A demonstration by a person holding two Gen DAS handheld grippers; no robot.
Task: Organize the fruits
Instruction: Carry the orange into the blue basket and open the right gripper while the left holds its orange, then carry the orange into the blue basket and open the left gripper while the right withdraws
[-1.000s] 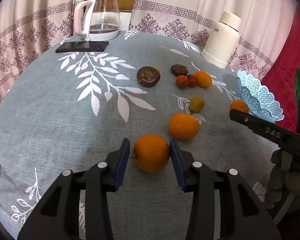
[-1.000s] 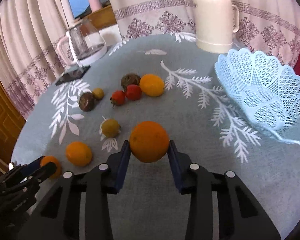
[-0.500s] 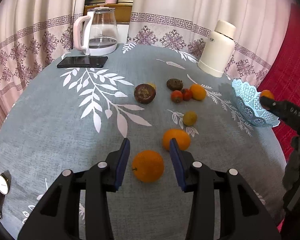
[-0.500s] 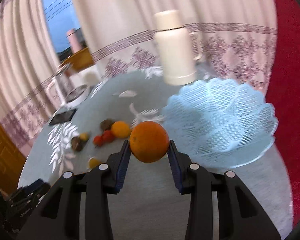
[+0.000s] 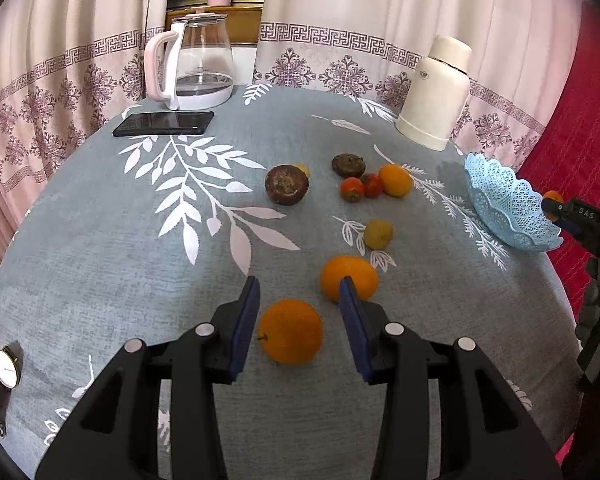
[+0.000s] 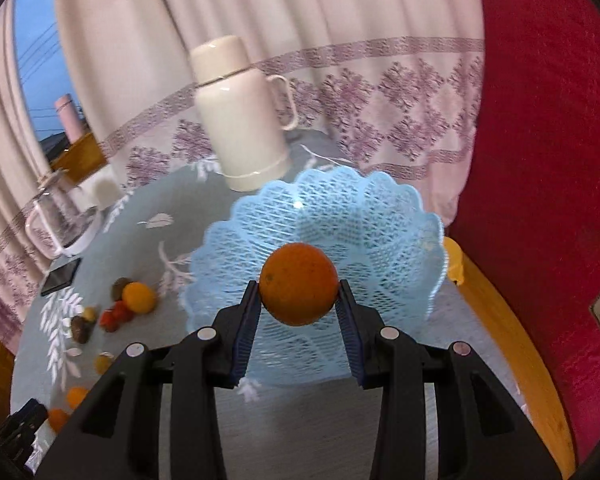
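My right gripper [image 6: 298,294] is shut on an orange [image 6: 298,283] and holds it above the light blue lattice basket [image 6: 364,216]. In the left wrist view the basket [image 5: 504,204] stands at the table's right edge, with the right gripper [image 5: 560,210] just beyond it. My left gripper [image 5: 299,294] is open above the table, its jaws either side of an orange [image 5: 291,331] without touching it. A second orange [image 5: 350,277] lies just beyond. A yellow-green fruit [image 5: 378,233], two red fruits [image 5: 360,187], a small orange [image 5: 396,180] and two dark brown fruits [image 5: 287,184] lie further back.
A glass kettle [image 5: 198,68] and a black phone [image 5: 164,123] are at the table's back left. A cream thermos [image 5: 436,94] stands at the back right. A wristwatch [image 5: 4,368] lies at the near left edge. Curtains hang behind; a red surface lies to the right.
My right gripper has carried its orange from above the table to over the basket. My left gripper has pulled back and up from the orange on the table, still open.
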